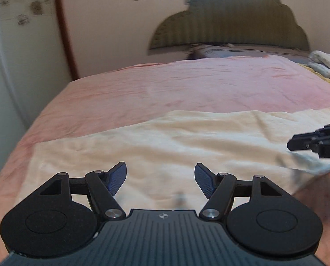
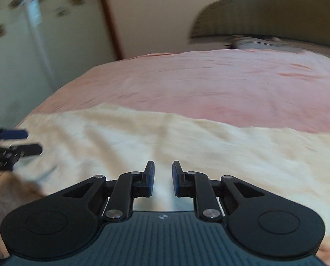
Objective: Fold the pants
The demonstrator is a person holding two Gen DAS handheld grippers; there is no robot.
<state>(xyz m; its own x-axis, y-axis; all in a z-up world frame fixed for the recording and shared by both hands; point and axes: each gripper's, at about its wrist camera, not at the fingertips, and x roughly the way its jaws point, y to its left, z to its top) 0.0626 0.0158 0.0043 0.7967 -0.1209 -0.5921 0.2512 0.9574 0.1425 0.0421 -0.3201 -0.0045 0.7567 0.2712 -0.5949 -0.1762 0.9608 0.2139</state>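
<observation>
The cream pants (image 1: pixel 176 146) lie flat across the near part of a pink bed sheet (image 1: pixel 187 84). They also fill the near part of the right wrist view (image 2: pixel 187 146). My left gripper (image 1: pixel 160 177) is open and empty just above the cloth near its front edge. My right gripper (image 2: pixel 163 177) hovers over the pants with its jaws partly open, a narrow gap between them, nothing held. The right gripper shows at the right edge of the left wrist view (image 1: pixel 315 144). The left gripper shows at the left edge of the right wrist view (image 2: pixel 14 146).
An olive padded headboard (image 1: pixel 229 22) stands at the far end of the bed with dark bedding below it. A white knitted blanket (image 1: pixel 324 63) lies at the far right. A pale wardrobe (image 1: pixel 16 51) and a wooden door frame (image 1: pixel 65 33) stand to the left.
</observation>
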